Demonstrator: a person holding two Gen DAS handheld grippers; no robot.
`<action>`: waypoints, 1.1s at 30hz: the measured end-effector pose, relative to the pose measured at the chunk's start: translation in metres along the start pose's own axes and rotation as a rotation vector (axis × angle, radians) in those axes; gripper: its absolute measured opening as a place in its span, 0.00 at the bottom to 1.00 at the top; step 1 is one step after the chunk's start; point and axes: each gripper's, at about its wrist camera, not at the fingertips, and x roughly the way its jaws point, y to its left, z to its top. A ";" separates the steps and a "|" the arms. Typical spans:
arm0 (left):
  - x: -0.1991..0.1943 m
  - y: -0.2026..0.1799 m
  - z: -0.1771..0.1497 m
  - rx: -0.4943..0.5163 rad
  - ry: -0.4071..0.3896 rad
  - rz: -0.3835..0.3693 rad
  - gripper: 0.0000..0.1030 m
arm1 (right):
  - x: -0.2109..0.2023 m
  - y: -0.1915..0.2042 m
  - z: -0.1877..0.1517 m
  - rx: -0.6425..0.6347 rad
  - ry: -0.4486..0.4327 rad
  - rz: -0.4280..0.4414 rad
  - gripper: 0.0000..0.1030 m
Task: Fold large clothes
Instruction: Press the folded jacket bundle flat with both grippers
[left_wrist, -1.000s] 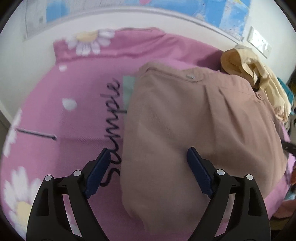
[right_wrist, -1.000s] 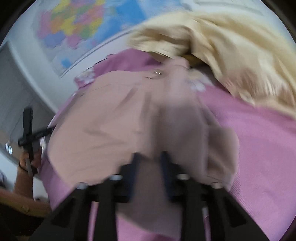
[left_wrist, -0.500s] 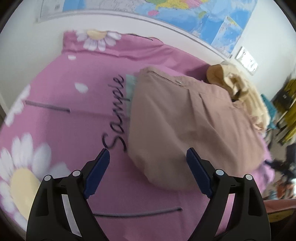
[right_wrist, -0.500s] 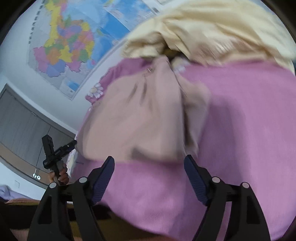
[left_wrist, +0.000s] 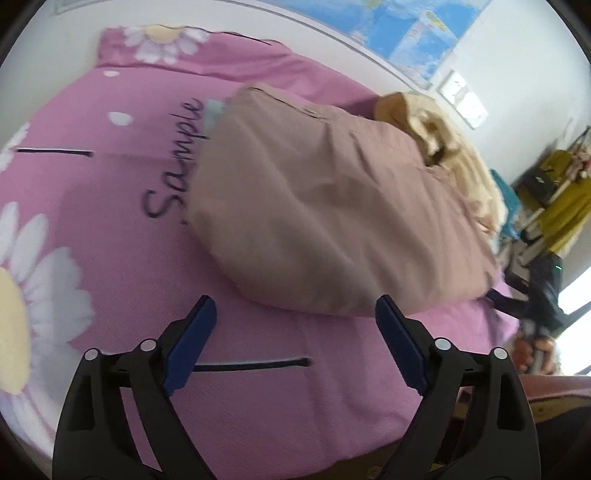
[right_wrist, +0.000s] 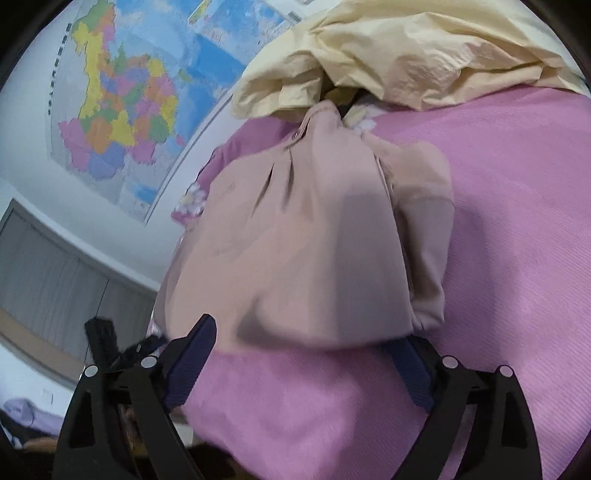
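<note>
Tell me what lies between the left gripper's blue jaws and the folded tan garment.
Only bare pink bedspread separates the left gripper from the folded tan garment, shown in the left wrist view.

We see the left gripper (left_wrist: 295, 332) angled downward, its jaws opening with nothing between the blue pads (left_wrist: 190, 347). Our right gripper (right_wrist: 306, 350) likewise opens, gripping nothing.

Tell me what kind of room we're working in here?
Probably a bedroom at home: the clothes lie on a pink daisy-print bedspread, a big map hangs on the wall, and grey cupboard doors stand beside it. A folded tan garment and a yellow one lie on it.
</note>
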 end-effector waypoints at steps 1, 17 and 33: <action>0.003 -0.002 0.001 -0.008 0.004 -0.015 0.89 | 0.002 0.000 0.002 0.005 -0.009 0.005 0.86; 0.045 -0.004 0.041 -0.171 -0.022 -0.240 0.95 | 0.042 0.019 0.032 0.020 -0.137 0.036 0.95; 0.063 -0.004 0.056 -0.242 -0.027 -0.250 0.77 | 0.070 0.011 0.049 0.105 -0.060 0.156 0.54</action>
